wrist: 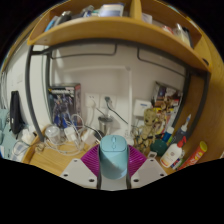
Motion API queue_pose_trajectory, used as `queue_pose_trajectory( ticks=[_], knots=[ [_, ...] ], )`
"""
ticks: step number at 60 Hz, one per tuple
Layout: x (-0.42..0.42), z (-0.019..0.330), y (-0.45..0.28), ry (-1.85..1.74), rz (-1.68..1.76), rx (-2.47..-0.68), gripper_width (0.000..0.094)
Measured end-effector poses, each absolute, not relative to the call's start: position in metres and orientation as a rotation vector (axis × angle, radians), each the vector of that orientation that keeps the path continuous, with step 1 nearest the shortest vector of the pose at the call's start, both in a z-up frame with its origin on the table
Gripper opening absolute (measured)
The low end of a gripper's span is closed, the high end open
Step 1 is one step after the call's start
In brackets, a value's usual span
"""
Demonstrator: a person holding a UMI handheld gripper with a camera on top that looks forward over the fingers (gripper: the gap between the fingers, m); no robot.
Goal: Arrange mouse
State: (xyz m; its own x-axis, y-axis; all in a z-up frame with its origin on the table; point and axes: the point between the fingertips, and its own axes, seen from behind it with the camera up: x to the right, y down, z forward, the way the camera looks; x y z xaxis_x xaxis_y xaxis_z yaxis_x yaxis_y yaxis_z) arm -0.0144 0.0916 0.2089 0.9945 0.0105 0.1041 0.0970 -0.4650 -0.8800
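Mouse (114, 157): pale blue, sits between the two fingers, nose pointing forward, its rear low between the pads. Purple pads (88, 158) meet its flanks on both sides with no gap that I can see, so the gripper (114, 160) reads as pinched onto the mouse. Whether the mouse is lifted or resting on the desk cannot be told; its underside is hidden.

Judgement on the step: the mouse looks to be in carry, on its way to wherever it is meant to sit. To do this well, keep the pinch steady and even on both flanks; the shell is smooth and rounded, so it could squirt forward or tilt if squeezed harder on one side. Keep it level, bring it down flat, and spread the fingers only once its base is bearing on the desk.

Outward from the fingers: wooden desk (45, 158) just ahead and to the left, crowded. Clear plastic items (55, 138) and a tangle of cables (80, 128) lie beyond the left finger. Beyond the right finger stand bottles, one with a red and white label (175, 150), and a cluster of small objects (150, 122) against the wall. A wooden shelf (100, 32) spans overhead, loaded with things too small to name.

Risks: free desk near the fingers is scarce. Mind the cables to the left and the bottles to the right when lowering; a sideways swing could knock either over.
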Motion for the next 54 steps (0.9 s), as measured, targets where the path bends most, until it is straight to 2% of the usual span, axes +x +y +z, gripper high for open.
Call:
queue_pose_trajectory(
  ticks=[18,20,25,33,43,46,50,52,54],
  knots=[
    [0.020,0.043,0.091,-0.038,-0.020,-2.300,0.0334],
    [0.019,0.027,0.087,-0.035,-0.011,-2.330,0.0361],
    [0.019,0.000,0.079,-0.024,-0.004,-2.378,0.0357],
    [0.017,-0.014,0.072,-0.006,0.017,-2.383,0.0384],
    [0.019,-0.016,0.071,0.013,-0.001,-2.392,0.0508],
    [0.021,-0.016,0.067,0.004,-0.031,-2.406,0.0586],
    [0.022,-0.012,0.056,-0.036,-0.081,-2.437,0.0835],
    [0.020,-0.007,0.051,-0.050,-0.092,-2.440,0.0887],
    [0.018,0.000,0.045,-0.054,-0.100,-2.442,0.0870]
  ],
)
